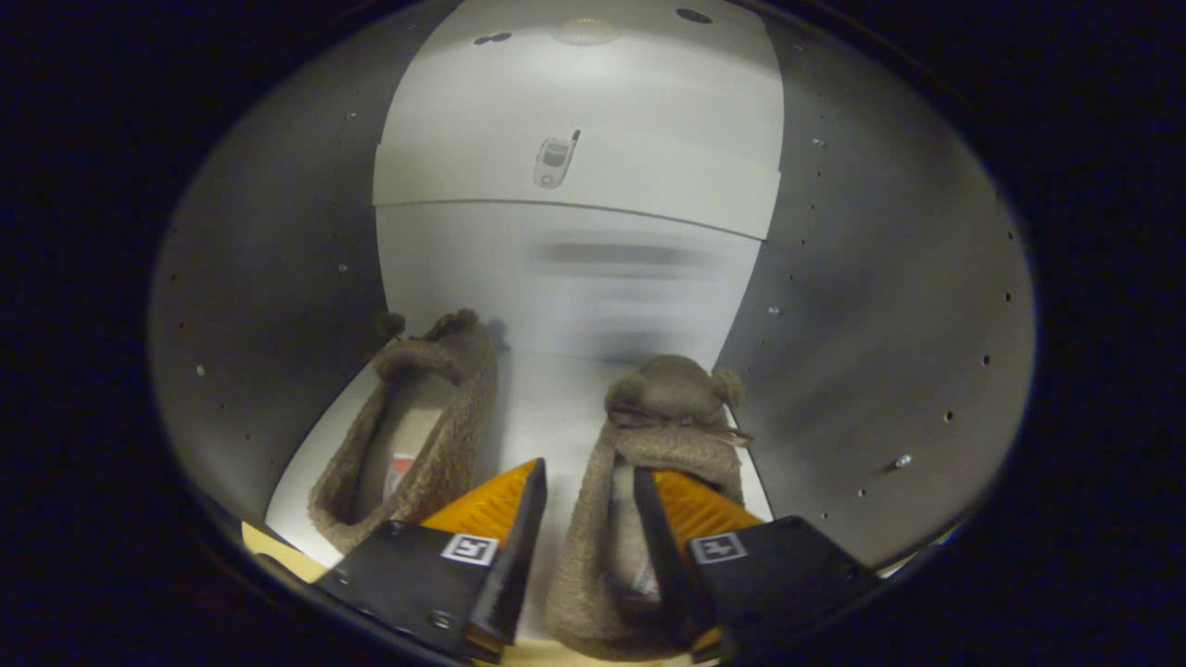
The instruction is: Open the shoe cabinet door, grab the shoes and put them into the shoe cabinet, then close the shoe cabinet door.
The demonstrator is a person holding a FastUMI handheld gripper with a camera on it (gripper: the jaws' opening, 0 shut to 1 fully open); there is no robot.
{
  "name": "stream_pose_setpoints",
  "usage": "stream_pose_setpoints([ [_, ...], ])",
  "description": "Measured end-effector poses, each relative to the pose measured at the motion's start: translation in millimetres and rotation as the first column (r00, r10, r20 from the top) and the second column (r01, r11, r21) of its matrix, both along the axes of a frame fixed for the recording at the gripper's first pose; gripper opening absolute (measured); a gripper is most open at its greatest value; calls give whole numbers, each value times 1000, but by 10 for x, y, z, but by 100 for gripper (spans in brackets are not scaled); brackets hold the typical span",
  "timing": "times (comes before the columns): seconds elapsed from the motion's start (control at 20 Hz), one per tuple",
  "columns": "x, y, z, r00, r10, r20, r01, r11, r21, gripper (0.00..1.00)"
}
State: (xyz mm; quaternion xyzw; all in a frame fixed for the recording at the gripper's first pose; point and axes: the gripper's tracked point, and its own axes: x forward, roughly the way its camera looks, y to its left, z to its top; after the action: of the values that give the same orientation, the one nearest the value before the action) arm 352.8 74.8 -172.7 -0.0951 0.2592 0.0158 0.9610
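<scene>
Shoe point(593, 519): soft, light, fuzzy; side wall takes the grip.
Gripper point(588, 482): fingers spread, straddling that wall.
Second shoe point(417, 435): shelved alongside.

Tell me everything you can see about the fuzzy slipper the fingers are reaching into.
The right slipper is brown and fuzzy, like fleece or wool, with a rounded closed toe, a small bow and a pompom at the toe's side. It lies flat on the pale cabinet shelf, toe pointing to the back wall, beside its mate. The gripper is open: one of its fingers sits inside the slipper's opening, the other outside its wall, which runs between them. Whether either presses the wall is unclear.
</scene>
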Motion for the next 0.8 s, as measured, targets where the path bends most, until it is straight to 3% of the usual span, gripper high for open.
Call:
stream_pose_setpoints([
  [0.2,-137,-22,152,999,-30,31,29,999,30,76],
  [0.35,-273,-62,280,997,-47,56,45,998,42,85],
  [0.8,-1043,-160,981,975,-53,217,30,994,108,98],
])
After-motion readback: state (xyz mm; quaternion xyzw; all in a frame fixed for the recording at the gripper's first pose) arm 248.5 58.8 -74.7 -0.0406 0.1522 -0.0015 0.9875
